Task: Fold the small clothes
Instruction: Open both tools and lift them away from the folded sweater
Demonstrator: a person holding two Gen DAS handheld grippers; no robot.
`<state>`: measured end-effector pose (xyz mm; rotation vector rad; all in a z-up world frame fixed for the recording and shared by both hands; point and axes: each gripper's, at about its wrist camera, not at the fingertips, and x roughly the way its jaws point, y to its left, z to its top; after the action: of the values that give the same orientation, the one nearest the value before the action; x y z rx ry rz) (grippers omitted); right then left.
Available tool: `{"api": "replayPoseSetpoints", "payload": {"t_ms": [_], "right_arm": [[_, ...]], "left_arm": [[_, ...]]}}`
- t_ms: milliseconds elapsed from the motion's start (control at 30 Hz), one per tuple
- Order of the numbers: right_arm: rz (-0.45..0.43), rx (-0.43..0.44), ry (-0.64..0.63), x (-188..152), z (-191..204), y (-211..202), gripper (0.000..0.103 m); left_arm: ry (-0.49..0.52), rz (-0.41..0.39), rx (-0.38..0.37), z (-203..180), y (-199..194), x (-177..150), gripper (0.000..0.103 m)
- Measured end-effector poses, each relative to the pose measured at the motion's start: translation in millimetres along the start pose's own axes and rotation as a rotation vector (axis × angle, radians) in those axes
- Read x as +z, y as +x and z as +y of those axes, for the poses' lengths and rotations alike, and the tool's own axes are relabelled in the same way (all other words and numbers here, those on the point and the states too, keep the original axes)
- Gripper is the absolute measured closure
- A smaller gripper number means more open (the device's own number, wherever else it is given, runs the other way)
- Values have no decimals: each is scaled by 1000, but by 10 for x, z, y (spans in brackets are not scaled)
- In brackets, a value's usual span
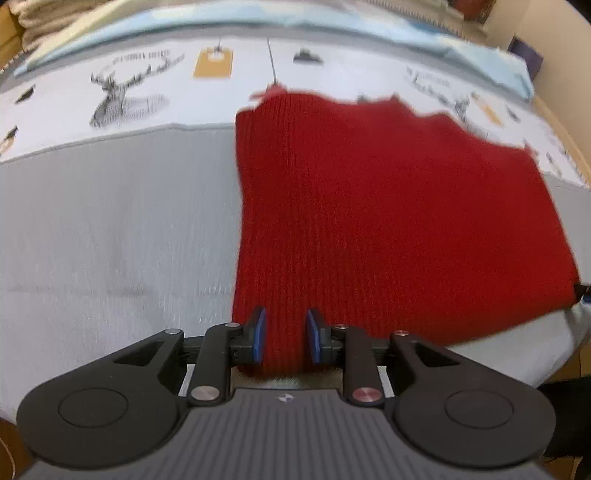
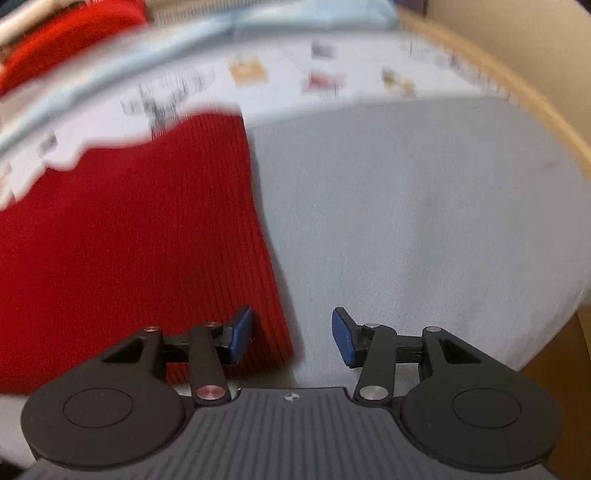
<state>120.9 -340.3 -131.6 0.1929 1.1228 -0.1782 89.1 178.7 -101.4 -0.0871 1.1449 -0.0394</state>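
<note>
A red ribbed knit garment (image 1: pixel 388 206) lies spread flat on a grey sheet (image 1: pixel 110 229). Its far edge reaches onto the white printed cloth. My left gripper (image 1: pixel 286 334) is at the garment's near left corner. Its blue pads are close together with a ridge of the red knit pinched between them. In the right wrist view the same garment (image 2: pixel 129 221) fills the left half. My right gripper (image 2: pixel 291 334) stands open at the garment's near right edge. Its left pad is over the knit and its right pad over the grey sheet (image 2: pixel 406 221), and neither pad presses on anything.
A white cloth printed with deer and small pictures (image 1: pixel 147 81) lies beyond the grey sheet, and a pale blue cloth (image 1: pixel 258 18) behind that. Another red item (image 2: pixel 74 33) sits at the far left. A curved wooden edge (image 2: pixel 535 110) borders the surface on the right.
</note>
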Motion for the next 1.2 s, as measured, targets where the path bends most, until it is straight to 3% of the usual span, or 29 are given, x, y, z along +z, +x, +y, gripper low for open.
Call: {"api": "replayPoseSetpoints", "payload": {"t_ms": [67, 167, 267, 500, 567, 667, 733, 800, 933, 1033, 1200], "right_arm": [[-29, -11, 32, 17, -32, -52, 45], [-134, -19, 23, -6, 40, -264, 47], [-214, 34, -5, -66, 132, -462, 47], [-302, 112, -146, -260, 603, -666, 47], [-290, 175, -171, -254, 738, -648, 47], [-189, 245, -82, -163, 801, -453, 47], [-50, 174, -45, -165, 831, -194, 47], [-61, 101, -36, -178, 941, -154, 49], [-192, 127, -187, -292, 1496, -434, 50], [-283, 209, -322, -515, 1977, -665, 50], [-341, 375, -511, -968, 2706, -836, 53]], "left_arm": [[-10, -4, -15, 36, -33, 1, 77], [-68, -80, -42, 184, -233, 38, 75], [-155, -155, -62, 434, -454, 61, 75], [-190, -243, 20, 826, -756, -8, 75], [-202, -250, 23, 932, -810, -58, 73], [-226, -254, 28, 1118, -864, -123, 73], [-244, -258, 29, 1243, -891, -159, 72], [-264, -266, 33, 1354, -937, -210, 70], [-316, -292, 61, 1591, -1026, -289, 69], [-387, -305, 83, 1830, -1075, -338, 69], [-487, -325, 142, 2208, -1167, -434, 69]]}}
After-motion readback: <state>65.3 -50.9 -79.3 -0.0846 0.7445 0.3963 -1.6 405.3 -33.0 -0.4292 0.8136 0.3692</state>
